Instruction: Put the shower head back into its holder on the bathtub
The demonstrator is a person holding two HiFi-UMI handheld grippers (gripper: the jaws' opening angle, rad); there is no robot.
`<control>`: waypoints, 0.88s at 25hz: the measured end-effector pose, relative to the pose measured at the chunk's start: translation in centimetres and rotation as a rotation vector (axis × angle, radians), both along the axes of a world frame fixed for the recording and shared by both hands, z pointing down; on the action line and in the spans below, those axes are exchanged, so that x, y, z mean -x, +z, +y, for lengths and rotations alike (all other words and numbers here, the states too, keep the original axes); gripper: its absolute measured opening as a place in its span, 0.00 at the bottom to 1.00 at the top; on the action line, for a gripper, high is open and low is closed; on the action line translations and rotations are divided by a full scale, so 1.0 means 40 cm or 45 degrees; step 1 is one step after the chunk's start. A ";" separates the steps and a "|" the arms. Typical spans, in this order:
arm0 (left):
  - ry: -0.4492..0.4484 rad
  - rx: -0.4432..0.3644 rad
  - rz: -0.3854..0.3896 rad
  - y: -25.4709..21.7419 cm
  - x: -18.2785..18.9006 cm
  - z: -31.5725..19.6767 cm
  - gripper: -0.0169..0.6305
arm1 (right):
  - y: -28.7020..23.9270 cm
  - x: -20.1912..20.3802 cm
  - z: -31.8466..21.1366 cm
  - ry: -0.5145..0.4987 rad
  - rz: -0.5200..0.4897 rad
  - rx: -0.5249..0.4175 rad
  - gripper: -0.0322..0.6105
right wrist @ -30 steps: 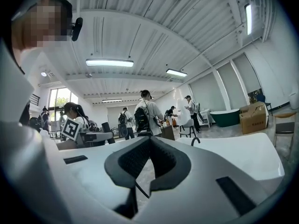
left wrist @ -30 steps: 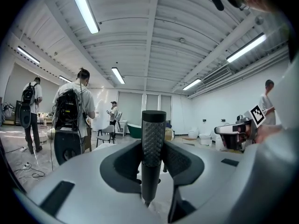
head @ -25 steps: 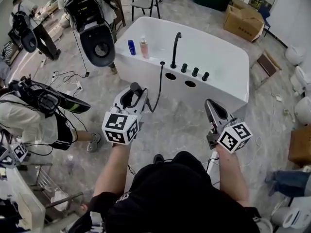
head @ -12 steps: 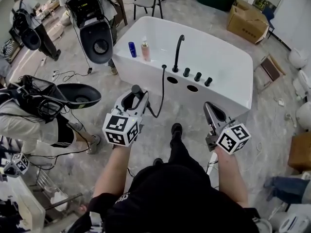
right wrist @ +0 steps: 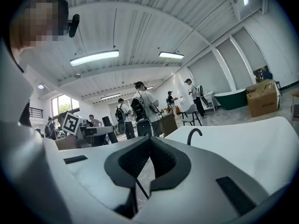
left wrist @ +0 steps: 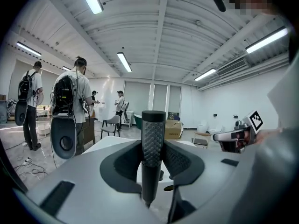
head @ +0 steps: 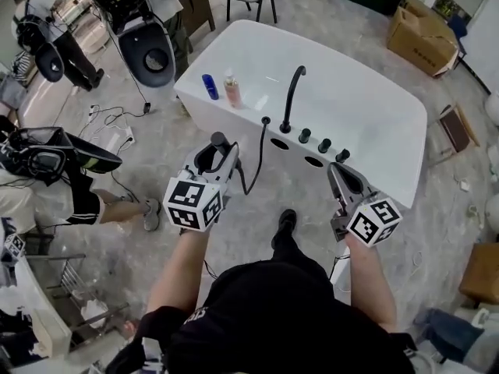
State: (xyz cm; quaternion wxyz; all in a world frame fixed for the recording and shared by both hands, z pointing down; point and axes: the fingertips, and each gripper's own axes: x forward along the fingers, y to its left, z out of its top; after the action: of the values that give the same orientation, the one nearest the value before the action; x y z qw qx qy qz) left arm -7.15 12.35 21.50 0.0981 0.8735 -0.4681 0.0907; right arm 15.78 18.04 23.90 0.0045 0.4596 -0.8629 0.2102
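My left gripper (head: pixel 217 149) is shut on the black shower head (head: pixel 217 139), which stands upright between the pads in the left gripper view (left wrist: pixel 153 139). Its black hose (head: pixel 253 158) loops up to a small black fitting (head: pixel 265 120) on the deck of the white bathtub (head: pixel 374 123). Beside that fitting rise the black faucet (head: pixel 292 96) and three black knobs (head: pixel 323 144). The shower head is a short way in front of the tub's near wall, apart from it. My right gripper (head: pixel 337 170) is shut with nothing in it, and its view shows the faucet (right wrist: pixel 194 135) ahead.
A blue bottle (head: pixel 210 86) and a pink bottle (head: pixel 232 89) stand on the tub's left corner. Two oval holes (head: pixel 279 143) open in the tub's near deck. People carrying gear stand at the left (head: pixel 43 185). Cables (head: pixel 109 123) lie on the floor, and a cardboard box (head: pixel 425 28) sits far right.
Both grippers and the camera have come closer to the bathtub, which now sits lower and larger in view. A shoe has stepped forward. The grip on the shower head is unchanged.
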 end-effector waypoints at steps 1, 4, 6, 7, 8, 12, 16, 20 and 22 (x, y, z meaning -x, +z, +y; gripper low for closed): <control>-0.003 0.007 -0.009 0.007 -0.022 -0.041 0.25 | 0.011 -0.016 -0.051 -0.018 -0.007 0.007 0.07; -0.026 0.025 -0.026 0.026 -0.072 -0.152 0.25 | 0.046 -0.048 -0.189 -0.098 -0.031 0.006 0.07; -0.051 0.042 -0.030 0.046 -0.096 -0.210 0.25 | 0.070 -0.065 -0.260 -0.136 -0.037 0.015 0.07; -0.062 0.054 -0.032 0.056 -0.105 -0.234 0.25 | 0.081 -0.071 -0.291 -0.147 -0.040 0.026 0.07; -0.071 0.065 -0.035 0.066 -0.111 -0.256 0.25 | 0.092 -0.075 -0.318 -0.157 -0.044 0.040 0.07; -0.101 0.105 -0.040 0.092 -0.125 -0.319 0.25 | 0.124 -0.077 -0.398 -0.196 -0.052 0.094 0.07; -0.108 0.136 -0.040 0.099 -0.124 -0.387 0.25 | 0.125 -0.061 -0.469 -0.212 -0.061 0.125 0.07; -0.090 0.141 -0.024 0.121 -0.107 -0.457 0.25 | 0.156 -0.018 -0.526 -0.218 -0.042 0.163 0.07; -0.068 0.131 -0.024 0.134 -0.101 -0.480 0.25 | 0.175 0.006 -0.542 -0.222 -0.021 0.177 0.07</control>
State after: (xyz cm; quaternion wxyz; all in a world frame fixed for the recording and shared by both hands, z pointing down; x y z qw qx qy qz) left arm -3.09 -6.84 26.88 0.1409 0.8537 -0.4867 0.1201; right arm 15.53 -3.65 30.90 0.0476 0.3798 -0.8829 0.2720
